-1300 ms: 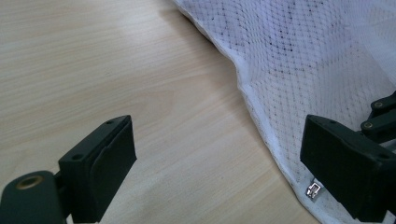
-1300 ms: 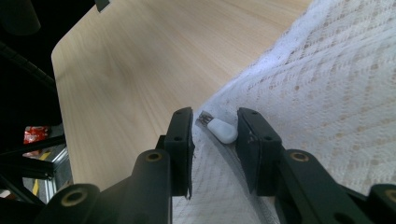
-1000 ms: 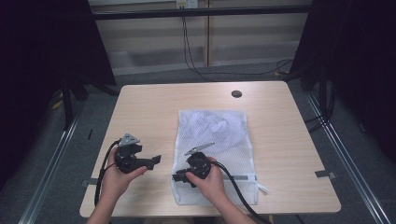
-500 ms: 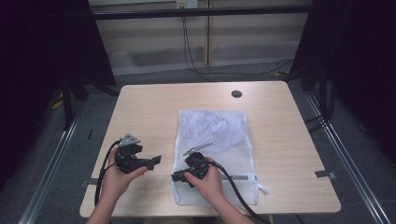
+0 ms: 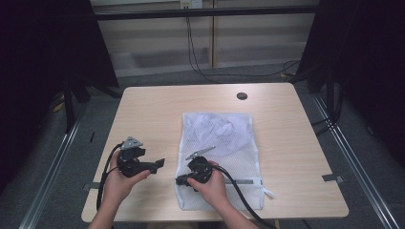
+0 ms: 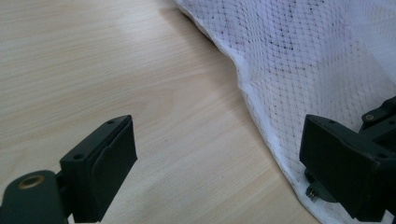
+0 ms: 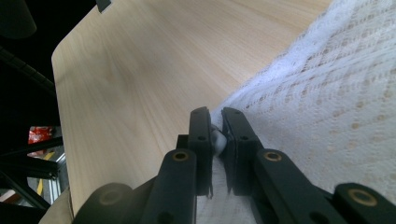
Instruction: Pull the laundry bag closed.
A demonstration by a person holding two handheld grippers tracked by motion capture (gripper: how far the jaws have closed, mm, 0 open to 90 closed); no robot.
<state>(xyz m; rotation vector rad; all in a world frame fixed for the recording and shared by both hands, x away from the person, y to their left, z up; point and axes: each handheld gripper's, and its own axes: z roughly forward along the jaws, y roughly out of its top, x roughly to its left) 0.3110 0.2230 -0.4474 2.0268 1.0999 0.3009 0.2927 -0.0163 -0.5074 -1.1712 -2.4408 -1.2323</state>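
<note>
Lying flat on the right half of the wooden table, the white mesh laundry bag ran its long axis from the person's edge toward the far edge, with a bunched white item visible through the mesh at the far end. Its near-left border was what mattered: the right gripper sat on that near-left corner, and in the right gripper view its jaws were nearly pressed together, having just been closing, with a small wad of white mesh edge pinched between the pads. So the fabric lay directly in that grip, with the rest of the bag spreading away to the jaws' right and the bare table to their left.

The left gripper was held just left of the bag, pointing right toward that same border, not touching it. In the left gripper view its jaws stood spread wide with nothing between them but table; the bag's hem ran diagonally just ahead, nearer its right jaw.

Judgement: the right hand was the nearer and already on the edge; the left needed a short push rightward onto the hem to take a second hold. Risk: a thin pinch of mesh could slip.
</note>
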